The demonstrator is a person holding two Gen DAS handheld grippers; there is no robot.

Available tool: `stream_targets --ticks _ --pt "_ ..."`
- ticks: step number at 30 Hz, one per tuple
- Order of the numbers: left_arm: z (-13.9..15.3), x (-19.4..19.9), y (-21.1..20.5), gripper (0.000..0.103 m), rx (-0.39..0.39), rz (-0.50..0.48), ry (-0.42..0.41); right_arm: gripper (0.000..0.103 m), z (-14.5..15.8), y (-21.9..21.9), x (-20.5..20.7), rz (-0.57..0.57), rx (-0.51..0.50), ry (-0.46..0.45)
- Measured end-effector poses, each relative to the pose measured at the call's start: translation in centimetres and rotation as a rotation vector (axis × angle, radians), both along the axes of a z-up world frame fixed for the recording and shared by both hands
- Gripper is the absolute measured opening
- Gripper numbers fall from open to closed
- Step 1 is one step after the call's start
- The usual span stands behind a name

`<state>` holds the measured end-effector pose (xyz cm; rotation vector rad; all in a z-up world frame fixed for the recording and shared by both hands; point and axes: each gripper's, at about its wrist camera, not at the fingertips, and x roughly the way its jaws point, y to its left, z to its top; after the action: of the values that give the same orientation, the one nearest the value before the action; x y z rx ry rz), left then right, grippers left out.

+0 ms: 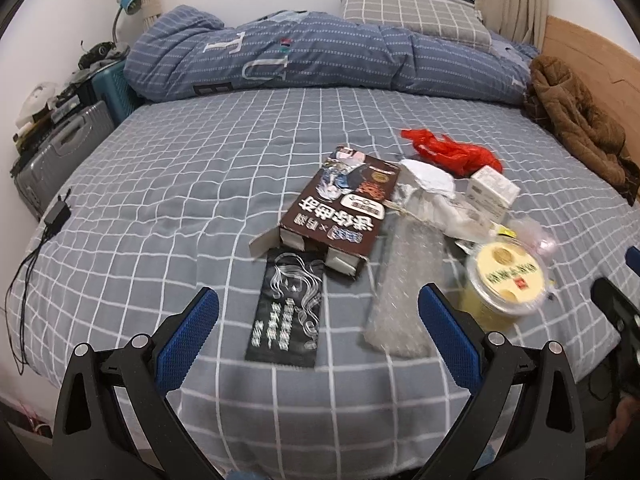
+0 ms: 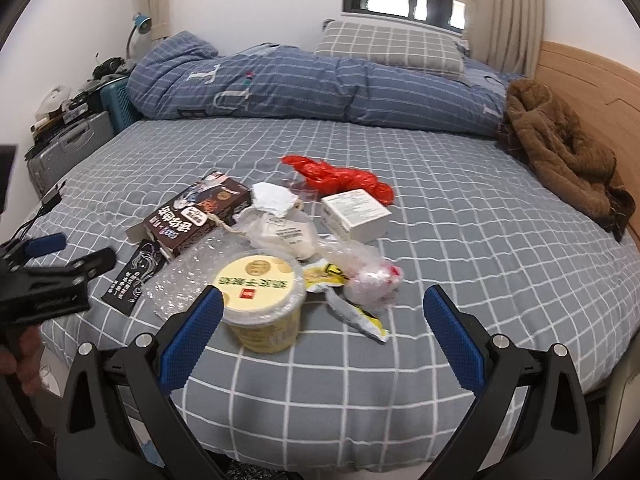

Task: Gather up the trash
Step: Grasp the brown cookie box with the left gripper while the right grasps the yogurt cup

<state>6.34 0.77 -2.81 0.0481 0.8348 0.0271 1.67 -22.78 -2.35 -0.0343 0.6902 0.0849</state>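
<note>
Trash lies in a heap on the grey checked bed (image 1: 160, 184). It includes a brown box (image 1: 340, 204) (image 2: 196, 212), a black wrapper (image 1: 288, 308) (image 2: 132, 276), bubble wrap (image 1: 400, 292) (image 2: 188, 276), a yellow lidded cup (image 1: 504, 284) (image 2: 260, 304), a white box (image 1: 492, 192) (image 2: 356, 216), a red plastic bag (image 1: 452, 152) (image 2: 340, 178), white paper and clear plastic. My left gripper (image 1: 318, 312) is open over the black wrapper, holding nothing. My right gripper (image 2: 318, 312) is open near the cup, holding nothing.
A folded blue quilt (image 1: 300, 56) and pillow (image 1: 416, 16) lie at the bed's far side. A brown jacket (image 1: 572, 120) lies at the right by the wooden headboard. A black charger and cable (image 1: 56, 216) lie at the left edge. Suitcases (image 1: 60, 152) stand left.
</note>
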Motion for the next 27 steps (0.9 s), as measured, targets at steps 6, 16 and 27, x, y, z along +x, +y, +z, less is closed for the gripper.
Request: stream_targets --ticks 6,16,27 --pt "-1.6 3.8 0.2 0.097 0.0 -0.03 0.064 0.096 -1.0 1.4 2.2 0.039 0.007 0.041" --pt "-4.6 10.3 -0.5 0.097 0.031 -0.149 0.178 0.096 -3.4 2.9 4.8 0.068 0.02 0.097" --pt "-6.3 14.0 -0.3 0.097 0.028 -0.199 0.25 0.096 -5.5 4.4 6.0 0.119 0.045 0.129"
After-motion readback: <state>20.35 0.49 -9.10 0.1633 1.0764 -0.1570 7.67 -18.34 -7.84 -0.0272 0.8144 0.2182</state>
